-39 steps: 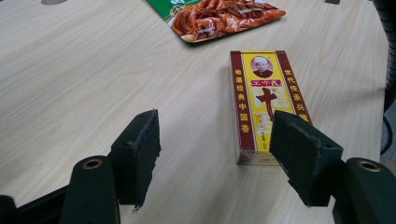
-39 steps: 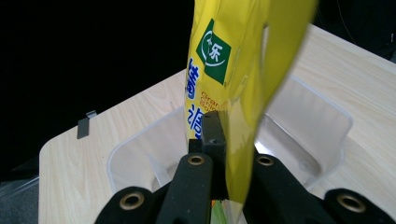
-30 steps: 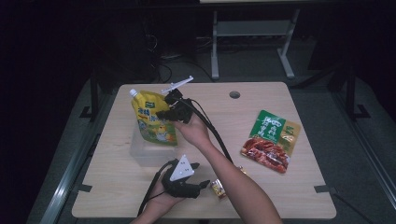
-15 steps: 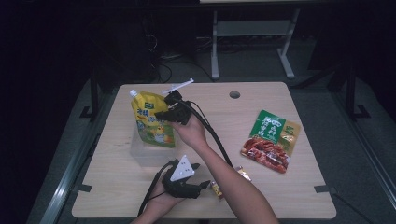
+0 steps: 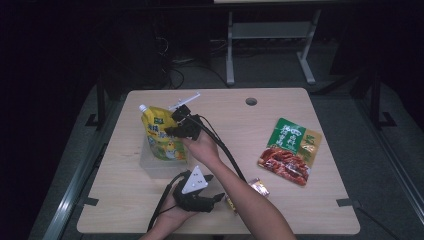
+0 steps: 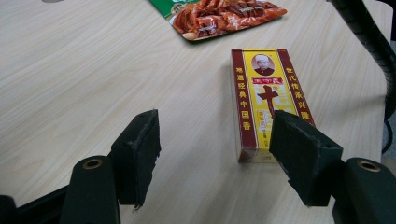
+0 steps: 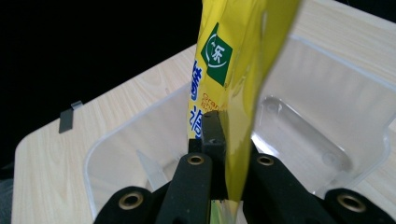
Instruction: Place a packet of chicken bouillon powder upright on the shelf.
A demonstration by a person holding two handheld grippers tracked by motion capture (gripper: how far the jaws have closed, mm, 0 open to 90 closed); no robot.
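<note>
My right gripper (image 5: 172, 131) (image 7: 228, 140) is shut on a yellow spouted pouch (image 5: 161, 137) (image 7: 233, 65). It holds the pouch upright, with the lower part inside a clear plastic bin (image 5: 150, 167) (image 7: 327, 116). Near the table's front edge my left gripper (image 5: 216, 199) (image 6: 217, 135) rests open, with bare table between its pads. A small yellow and dark red box (image 6: 264, 100) (image 5: 258, 187) lies flat just ahead of its right jaw, not touching the pads.
A green and red snack packet (image 5: 291, 150) (image 6: 224, 14) lies flat at the right of the wooden table (image 5: 240, 125). The right gripper's black cable (image 5: 225, 150) (image 6: 369, 37) trails back along the person's forearm. A round hole (image 5: 251, 101) sits near the far edge.
My right gripper has sunk a little with the pouch, lowering it further into the bin. The left gripper has stayed where it was.
</note>
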